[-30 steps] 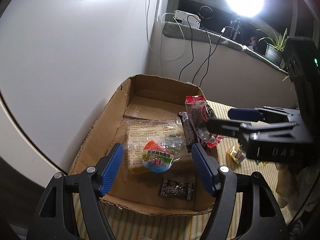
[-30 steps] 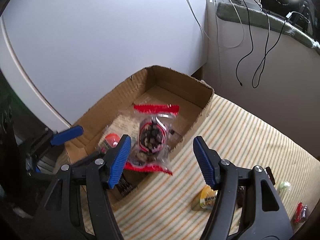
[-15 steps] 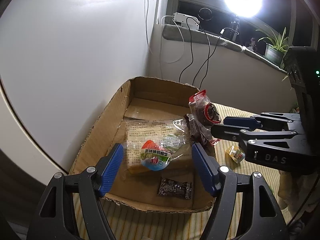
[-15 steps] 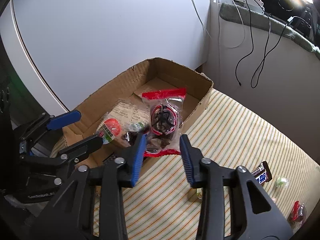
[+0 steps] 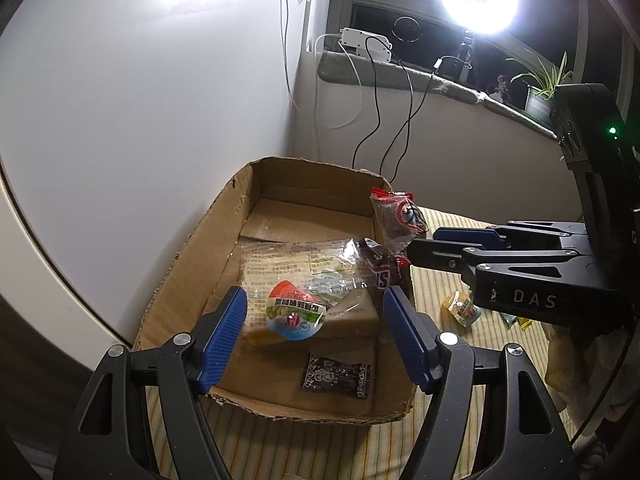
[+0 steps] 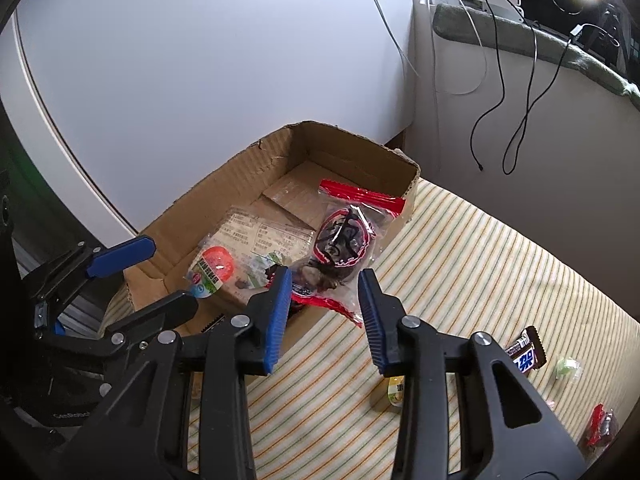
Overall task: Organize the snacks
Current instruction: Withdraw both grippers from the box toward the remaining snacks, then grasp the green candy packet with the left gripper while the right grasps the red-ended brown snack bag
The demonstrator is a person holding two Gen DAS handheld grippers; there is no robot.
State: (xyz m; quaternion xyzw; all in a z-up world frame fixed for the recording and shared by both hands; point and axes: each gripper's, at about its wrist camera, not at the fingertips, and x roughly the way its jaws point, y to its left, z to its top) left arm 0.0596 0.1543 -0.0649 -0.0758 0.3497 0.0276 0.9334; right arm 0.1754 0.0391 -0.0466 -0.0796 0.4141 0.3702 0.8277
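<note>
A clear packet of dark snacks with red ends stands between the blue pads of my right gripper, which is shut on its lower part. In the left wrist view the same packet hangs over the right wall of the cardboard box, at the tips of the right gripper. My left gripper is open over the box's near end. A wrapped bread packet with a round sticker lies in the box between and beyond its fingers. A small black packet and a dark chocolate bar also lie inside.
The box sits on a striped cloth against a white wall. Loose snacks lie on the cloth to the right: a yellow jelly cup, a chocolate bar, a green candy and a red packet. Cables hang from the window ledge.
My right gripper has shut on the red-ended packet, which now stands more upright at the box's right wall. The left gripper has stayed open and barely moved.
</note>
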